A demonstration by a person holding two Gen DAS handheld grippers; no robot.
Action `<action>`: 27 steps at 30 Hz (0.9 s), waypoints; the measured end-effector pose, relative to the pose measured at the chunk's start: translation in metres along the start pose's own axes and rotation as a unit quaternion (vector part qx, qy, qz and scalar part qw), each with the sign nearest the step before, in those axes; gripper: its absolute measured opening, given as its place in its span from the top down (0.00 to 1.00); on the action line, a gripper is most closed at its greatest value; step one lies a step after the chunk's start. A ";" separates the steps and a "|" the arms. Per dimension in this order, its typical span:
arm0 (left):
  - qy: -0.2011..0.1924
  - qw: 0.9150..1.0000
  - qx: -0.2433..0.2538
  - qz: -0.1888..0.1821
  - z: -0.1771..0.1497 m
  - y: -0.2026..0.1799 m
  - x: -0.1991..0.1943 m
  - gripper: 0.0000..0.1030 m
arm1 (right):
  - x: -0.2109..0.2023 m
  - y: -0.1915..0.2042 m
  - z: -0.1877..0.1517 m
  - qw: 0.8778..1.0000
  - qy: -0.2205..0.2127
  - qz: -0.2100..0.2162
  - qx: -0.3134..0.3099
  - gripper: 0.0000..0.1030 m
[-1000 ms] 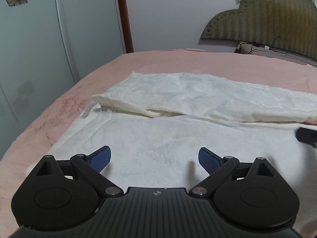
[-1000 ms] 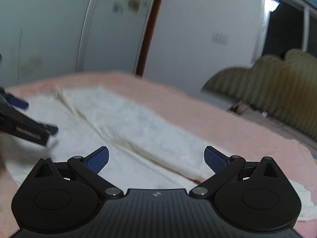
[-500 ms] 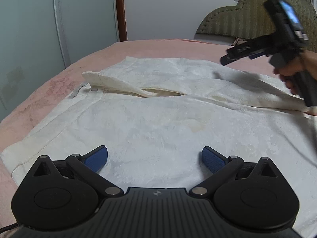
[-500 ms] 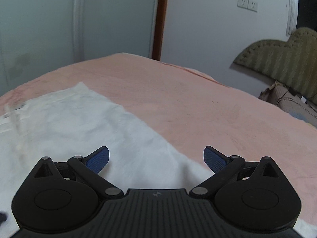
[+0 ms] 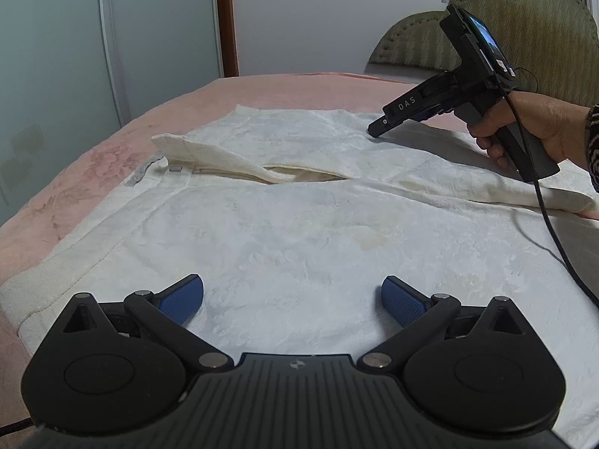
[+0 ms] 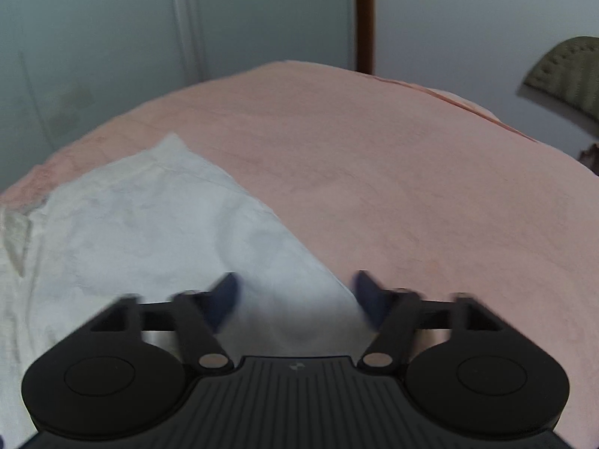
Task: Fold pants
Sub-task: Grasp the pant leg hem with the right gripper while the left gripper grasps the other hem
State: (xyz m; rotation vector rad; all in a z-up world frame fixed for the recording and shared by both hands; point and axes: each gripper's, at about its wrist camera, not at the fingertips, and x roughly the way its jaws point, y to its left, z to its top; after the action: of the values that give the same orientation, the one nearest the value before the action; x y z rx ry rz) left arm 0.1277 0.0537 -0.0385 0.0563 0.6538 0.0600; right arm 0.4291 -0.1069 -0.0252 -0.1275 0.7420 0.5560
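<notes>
White pants (image 5: 284,232) lie spread flat on a pink bed, waistband to the left and legs running right. My left gripper (image 5: 292,301) is open and empty, low over the near leg. In the left wrist view my right gripper (image 5: 376,129) hangs at the far edge of the far leg, tip touching or just above the cloth. In the right wrist view the right gripper (image 6: 295,295) is blurred, its fingers apart but narrower than before, with the far edge of the pants (image 6: 157,224) between them. I cannot tell whether it grips cloth.
The pink bedspread (image 6: 411,172) stretches beyond the pants. Pale wardrobe doors (image 5: 56,75) stand at the left, a padded headboard (image 5: 531,26) at the back right. The right gripper's black cable (image 5: 561,247) trails across the pants.
My right gripper has come down toward the far edge of the pants and its fingers have narrowed. My left gripper has moved in closer over the near leg and stays open.
</notes>
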 end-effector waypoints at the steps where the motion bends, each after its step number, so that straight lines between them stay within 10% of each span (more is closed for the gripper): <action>1: 0.000 1.000 -0.001 -0.001 0.000 0.000 0.000 0.00 | -0.002 0.003 -0.001 1.000 -0.004 0.001 -0.009 0.57; 7: 0.021 0.996 -0.052 -0.062 0.023 0.030 0.001 0.03 | -0.018 0.060 -0.011 0.981 -0.037 -0.088 -0.172 0.80; 10: 0.049 0.986 -0.119 -0.102 0.061 0.062 0.021 0.03 | -0.018 0.110 -0.036 0.932 -0.049 -0.147 -0.327 0.85; 13: 0.065 0.970 -0.192 -0.132 0.102 0.089 0.051 0.03 | -0.010 0.148 -0.079 0.848 -0.059 -0.206 -0.485 0.86; 15: 0.074 0.963 -0.219 -0.136 0.128 0.096 0.071 0.03 | -0.011 0.160 -0.096 0.818 -0.075 -0.222 -0.525 0.87; 27: 0.184 0.947 -0.235 -0.119 0.215 0.053 0.211 0.04 | -0.018 0.153 -0.116 0.817 -0.130 -0.227 -0.514 0.87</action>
State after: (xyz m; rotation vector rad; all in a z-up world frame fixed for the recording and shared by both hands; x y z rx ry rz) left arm 0.4242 0.1153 0.0081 -0.5049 1.0012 -0.0080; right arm 0.2682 -0.0201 -0.0860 -1.1901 0.0524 0.4452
